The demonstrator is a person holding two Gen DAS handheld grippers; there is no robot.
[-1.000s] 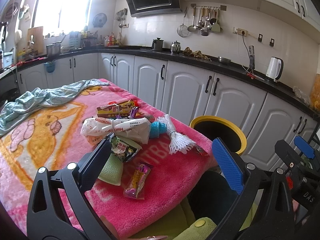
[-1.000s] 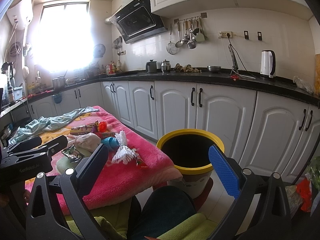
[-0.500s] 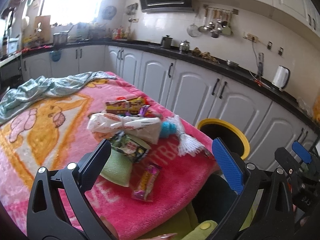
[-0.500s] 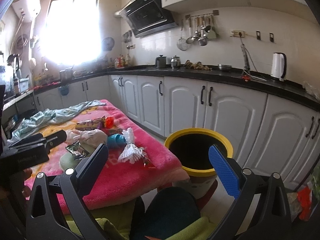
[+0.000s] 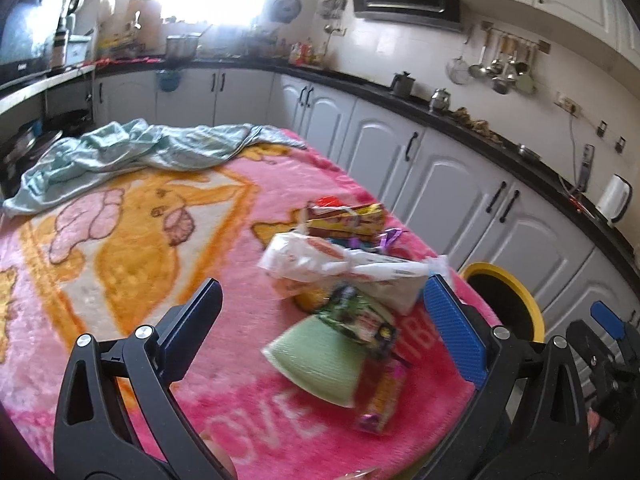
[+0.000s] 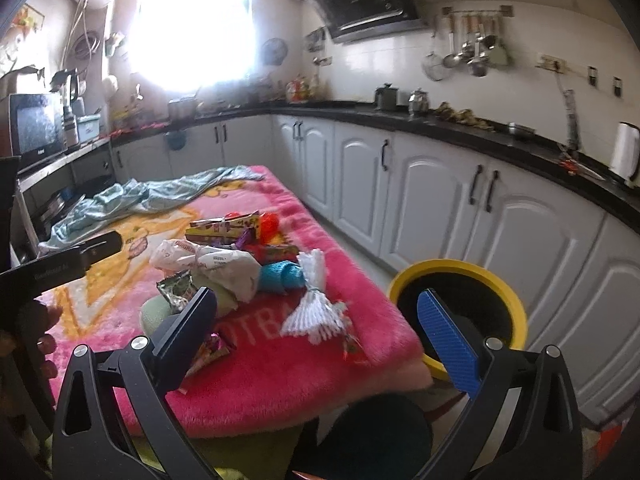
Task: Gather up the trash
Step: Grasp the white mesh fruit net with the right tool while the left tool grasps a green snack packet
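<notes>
A heap of trash lies on the pink blanket [image 5: 120, 264] near its right end: a white plastic bag [image 5: 340, 268], a green snack wrapper [image 5: 360, 320], a pale green pad [image 5: 320, 360], a small pink-yellow wrapper [image 5: 384, 404] and yellow boxes [image 5: 344, 220]. The right wrist view also shows a blue roll [image 6: 284, 276] and a white tassel [image 6: 316, 312]. The yellow-rimmed bin [image 6: 456, 280] stands right of the table. My left gripper [image 5: 320, 320] is open, above the wrappers. My right gripper [image 6: 316, 328] is open, near the table's near right corner.
A teal cloth [image 5: 132, 152] lies crumpled at the blanket's far end. White cabinets [image 6: 440, 208] under a black counter run along the back and right. A kettle [image 6: 626, 148] stands on the counter. The bin also shows in the left wrist view [image 5: 504, 304].
Both grippers have moved forward and leftward over the table; the trash heap now sits larger and closer between the left fingers. Both stay open and empty.
</notes>
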